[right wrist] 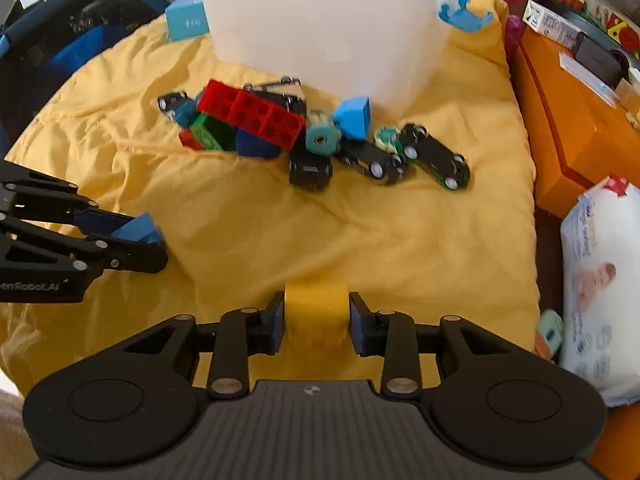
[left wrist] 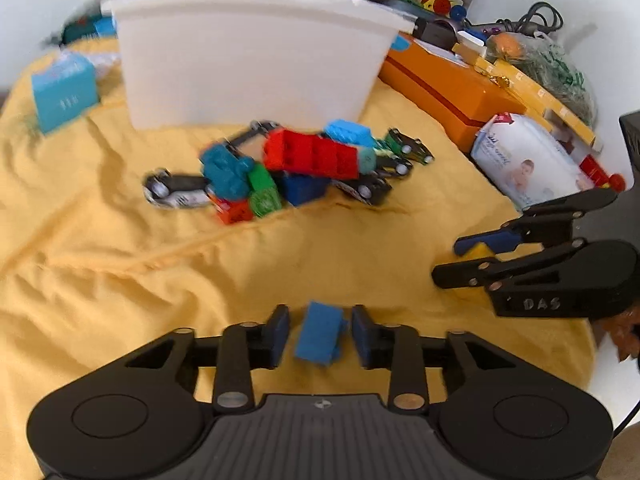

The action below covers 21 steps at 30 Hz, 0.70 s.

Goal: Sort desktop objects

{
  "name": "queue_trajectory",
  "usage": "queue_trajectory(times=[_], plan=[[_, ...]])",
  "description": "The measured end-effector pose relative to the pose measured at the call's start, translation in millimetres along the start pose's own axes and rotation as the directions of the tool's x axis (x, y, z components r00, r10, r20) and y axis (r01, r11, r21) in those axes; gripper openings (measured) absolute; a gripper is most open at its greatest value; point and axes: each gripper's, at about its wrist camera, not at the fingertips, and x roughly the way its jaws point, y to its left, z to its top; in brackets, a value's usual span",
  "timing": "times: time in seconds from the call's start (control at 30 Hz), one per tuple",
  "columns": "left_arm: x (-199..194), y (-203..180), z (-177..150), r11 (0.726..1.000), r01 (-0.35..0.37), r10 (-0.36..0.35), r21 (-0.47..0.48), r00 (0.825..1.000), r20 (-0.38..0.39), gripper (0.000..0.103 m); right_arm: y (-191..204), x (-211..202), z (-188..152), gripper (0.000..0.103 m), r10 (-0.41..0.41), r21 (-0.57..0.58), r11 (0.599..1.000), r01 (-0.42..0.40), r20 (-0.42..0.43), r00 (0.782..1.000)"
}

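A pile of toy blocks and small cars lies on the yellow cloth (left wrist: 120, 264) in front of a white tub (left wrist: 248, 60). A long red brick (left wrist: 312, 156) tops the pile; it also shows in the right wrist view (right wrist: 252, 114). My left gripper (left wrist: 320, 336) is shut on a blue block (left wrist: 320, 336), also seen from the right wrist (right wrist: 138, 228). My right gripper (right wrist: 316, 320) is shut on a yellow block (right wrist: 316, 312), which shows between its fingers in the left wrist view (left wrist: 480, 250). Both grippers hover near the cloth's front, short of the pile.
An orange box (left wrist: 448, 88) and a wipes pack (left wrist: 524, 156) stand to the right. A light blue box (left wrist: 64, 92) sits left of the tub. Black toy cars (right wrist: 436, 156) lie at the pile's right. A blue clip (right wrist: 464, 14) hangs on the tub rim.
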Motion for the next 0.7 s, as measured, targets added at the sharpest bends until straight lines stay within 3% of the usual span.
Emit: queue_trajectory(times=[0.2, 0.37, 0.47, 0.6, 0.67, 0.7], plan=[[-3, 6, 2, 0.999, -0.03, 0.03, 0.036, 0.999, 0.013, 0.042, -5, 2, 4, 0.039, 0.026, -0.002, 1.0, -0.026, 0.055, 0.998], [-12, 14, 9, 0.995, -0.089, 0.087, 0.033, 0.994, 0.061, 0.045, -11, 9, 11, 0.039, 0.102, 0.024, 0.994, -0.106, 0.131, 0.986], [-21, 17, 14, 0.993, -0.11, 0.106, 0.03, 0.989, 0.105, 0.046, -14, 3, 13, 0.039, 0.145, 0.046, 0.986, -0.16, 0.237, 0.961], [-33, 9, 17, 0.989, -0.126, 0.115, 0.071, 0.983, 0.146, 0.048, -18, -32, 9, 0.056, 0.149, 0.043, 0.983, -0.18, 0.395, 0.907], [-36, 3, 14, 0.987, -0.132, 0.116, 0.097, 0.982, 0.151, 0.048, -21, -45, 4, 0.057, 0.143, 0.041, 0.984, -0.175, 0.411, 0.9], [-38, -2, 12, 0.983, -0.138, 0.119, 0.121, 0.981, 0.152, 0.048, -23, -49, 1, 0.057, 0.127, 0.046, 0.986, -0.158, 0.402, 0.907]])
